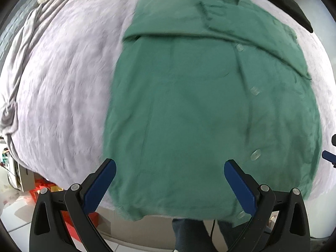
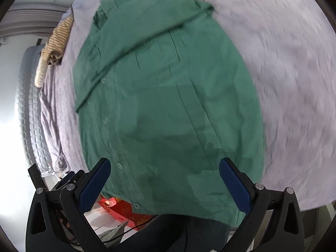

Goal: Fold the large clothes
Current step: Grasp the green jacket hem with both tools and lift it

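Fingers spread wide on left gripper (image 1: 169,174) and right gripper (image 2: 164,173), both empty | green shirt (image 1: 199,109) flat on lilac bedspread (image 1: 63,84), sleeves folded in, hem at near edge | next likely: pinch hem corners, fold toward collar

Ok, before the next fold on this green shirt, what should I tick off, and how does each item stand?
1. Left gripper empty, jaws open: ok.
2. Right gripper empty, jaws open: ok.
3. Green shirt lying on the lilac bedcover: ok.
4. Sleeve folded across the chest: ok.
5. Hem fully on the bed: not ok, it overhangs the near edge.
6. Fabric smooth: cannot tell, both views are blurred.
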Available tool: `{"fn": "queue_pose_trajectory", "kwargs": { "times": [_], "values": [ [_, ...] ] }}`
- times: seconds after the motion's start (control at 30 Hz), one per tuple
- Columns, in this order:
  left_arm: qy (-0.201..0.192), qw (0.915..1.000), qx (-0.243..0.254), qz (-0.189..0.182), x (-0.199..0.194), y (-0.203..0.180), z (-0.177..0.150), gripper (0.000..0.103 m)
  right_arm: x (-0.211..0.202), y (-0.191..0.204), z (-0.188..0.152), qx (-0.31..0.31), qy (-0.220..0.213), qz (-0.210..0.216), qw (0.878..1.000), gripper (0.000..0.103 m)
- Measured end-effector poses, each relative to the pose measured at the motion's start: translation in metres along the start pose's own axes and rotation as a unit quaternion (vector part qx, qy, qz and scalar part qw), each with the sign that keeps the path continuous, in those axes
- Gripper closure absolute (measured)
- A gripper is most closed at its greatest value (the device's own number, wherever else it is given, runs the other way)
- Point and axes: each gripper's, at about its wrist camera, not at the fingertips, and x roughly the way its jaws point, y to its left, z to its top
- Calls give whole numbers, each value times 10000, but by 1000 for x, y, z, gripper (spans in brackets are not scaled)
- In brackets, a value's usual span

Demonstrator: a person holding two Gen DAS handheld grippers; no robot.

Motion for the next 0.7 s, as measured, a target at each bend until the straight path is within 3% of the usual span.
{"fn": "queue_pose_trajectory", "kwargs": {
  "times": [0.17, 0.33, 0.47, 0.6, 0.7],
  "values": [
    [121, 9999, -88, -70, 16, 35, -26, 0, 5, -10, -33, 154, -133, -158, 9997, 0],
    [292, 9992, -180, -184, 38, 61, -46, 0, -11, -41, -57, 503, -627, -416, 9959, 0],
    [512, 9953, -496, -655, 56, 78, -57, 0, -17, -69, -69, 830, -875, -638, 9906, 0],
    [737, 9908, -554, -993, 74, 81, -61, 0, -5, -90, -80, 1064, -850, -647, 9886, 0],
    [855, 9878, -563, -1174, 83, 78, -63, 0, 11, -102, -84, 1285, -661, -317, 9890, 0]
  ]
}}
